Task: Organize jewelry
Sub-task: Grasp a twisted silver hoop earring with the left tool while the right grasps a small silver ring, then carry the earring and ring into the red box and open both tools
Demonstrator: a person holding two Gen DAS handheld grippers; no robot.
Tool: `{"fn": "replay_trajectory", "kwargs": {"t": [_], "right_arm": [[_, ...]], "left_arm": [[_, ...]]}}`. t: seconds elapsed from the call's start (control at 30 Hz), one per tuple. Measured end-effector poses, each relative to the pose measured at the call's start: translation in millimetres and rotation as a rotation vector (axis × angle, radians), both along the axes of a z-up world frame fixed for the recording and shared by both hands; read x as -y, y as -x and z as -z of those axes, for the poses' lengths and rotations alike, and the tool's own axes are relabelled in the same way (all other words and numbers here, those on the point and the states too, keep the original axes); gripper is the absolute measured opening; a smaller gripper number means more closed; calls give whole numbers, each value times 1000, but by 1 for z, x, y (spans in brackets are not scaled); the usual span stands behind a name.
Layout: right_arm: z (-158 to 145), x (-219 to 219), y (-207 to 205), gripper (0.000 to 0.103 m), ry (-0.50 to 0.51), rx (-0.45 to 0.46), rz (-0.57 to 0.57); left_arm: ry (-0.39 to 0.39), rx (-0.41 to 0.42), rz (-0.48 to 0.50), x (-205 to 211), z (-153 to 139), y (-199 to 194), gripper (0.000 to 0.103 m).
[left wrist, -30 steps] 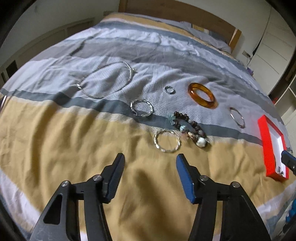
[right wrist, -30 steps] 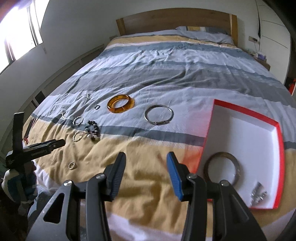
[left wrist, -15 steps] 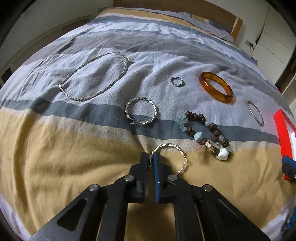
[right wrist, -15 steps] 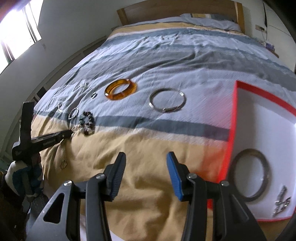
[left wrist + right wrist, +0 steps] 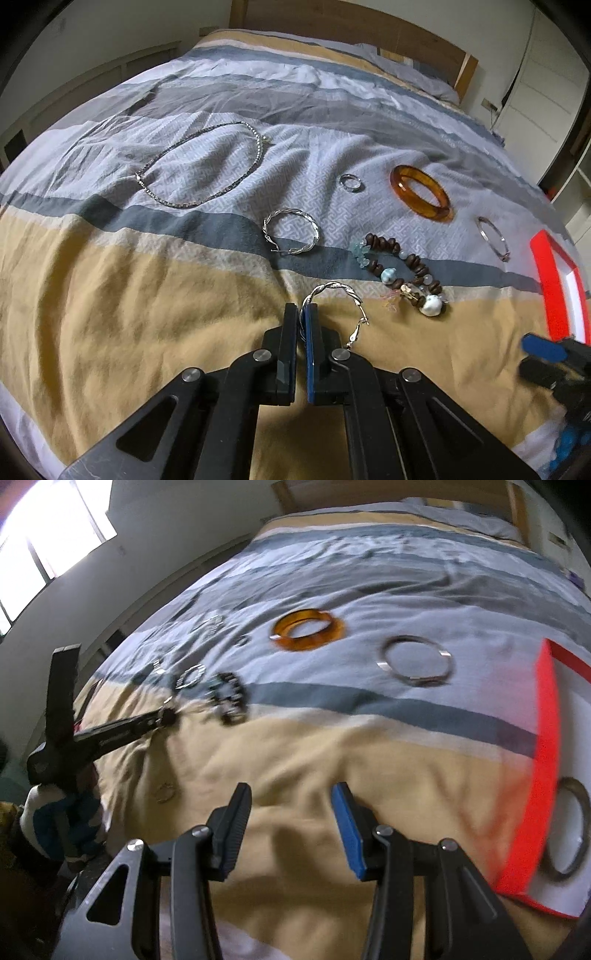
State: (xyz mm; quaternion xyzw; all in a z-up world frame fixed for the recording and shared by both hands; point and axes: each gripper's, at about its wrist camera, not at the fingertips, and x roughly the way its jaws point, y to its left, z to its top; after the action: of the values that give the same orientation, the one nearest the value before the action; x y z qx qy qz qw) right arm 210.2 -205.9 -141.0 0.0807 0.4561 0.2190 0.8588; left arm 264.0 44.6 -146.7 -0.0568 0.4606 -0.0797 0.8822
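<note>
My left gripper [image 5: 302,312] is shut on the rim of a twisted silver hoop earring [image 5: 341,290] on the tan stripe of the bedspread. A matching hoop earring [image 5: 291,232], a beaded bracelet [image 5: 400,271], a small ring [image 5: 351,182], an amber bangle [image 5: 421,192], a thin silver bangle [image 5: 493,238] and a chain necklace [image 5: 207,166] lie beyond it. My right gripper [image 5: 291,805] stands open over bare tan cloth, with nothing between its fingers. The red box [image 5: 546,775] lies at its right and holds a dark ring-shaped bangle [image 5: 570,830].
The left gripper [image 5: 168,716] shows at the left of the right wrist view, with a small ring [image 5: 165,792] on the cloth near it. The wooden headboard [image 5: 351,29] is at the far end. The bed's front edge runs just under both grippers.
My left gripper has gone from open to shut on the hoop earring's rim. My right gripper has moved lower and closer to the bedspread, with the red box sliding to the right of its view.
</note>
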Motion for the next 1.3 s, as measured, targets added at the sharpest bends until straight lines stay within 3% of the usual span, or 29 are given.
{"fn": "replay_trajectory", "kwargs": {"t": [0.23,0.47,0.9,0.93,1.03,1.3], "right_arm": [[1,-35,0,44,13,3,-111],[0,-49,2,44,-5,0,-174],[5,-101,2,43,5,-6,-402],[6,-106,2,41,22,-4,-416],[11,-117,2,18,68,-8,-444],[-3,-101,9,18,49,28,-400]], "left_arm": [[83,6,18,-7,-2,7,3],[86,14,13,-8,-4,10,3],[96,25,-26,-26,-13,20,3],[95,26,-26,-26,-14,20,3],[93,26,-26,-26,-17,23,3],[97,45,9,-9,-37,30,3]]}}
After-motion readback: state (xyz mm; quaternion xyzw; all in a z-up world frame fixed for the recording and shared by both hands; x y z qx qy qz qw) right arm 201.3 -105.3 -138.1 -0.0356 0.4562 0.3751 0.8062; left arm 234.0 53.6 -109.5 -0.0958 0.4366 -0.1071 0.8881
